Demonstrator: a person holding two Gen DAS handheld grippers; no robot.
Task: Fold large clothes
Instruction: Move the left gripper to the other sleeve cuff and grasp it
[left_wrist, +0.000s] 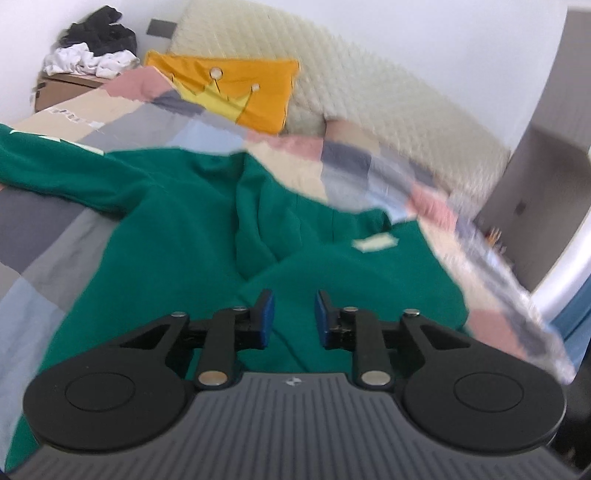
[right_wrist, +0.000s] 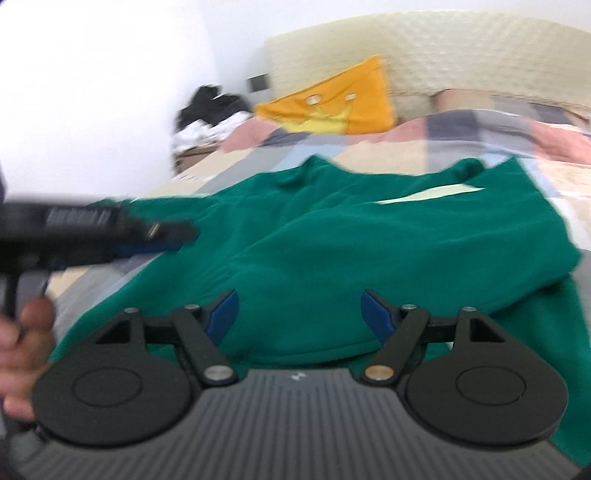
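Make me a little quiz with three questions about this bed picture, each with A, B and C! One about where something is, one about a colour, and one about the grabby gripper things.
1. Where is the orange cushion?
A. Leaning at the headboard
B. On top of the green top
C. On the cardboard box

2. What colour is the big top spread on the bed?
A. Red
B. Green
C. White

3. How do the right gripper jaws stand?
A. Pressed on the cushion
B. Shut tight on a sleeve
C. Wide apart with nothing between them

Answers:
1. A, the cushion stands against the quilted headboard at the far end of the bed.
2. B, the cloth is deep green with a pale label.
3. C, the blue pads are far apart above the top, pinching nothing.
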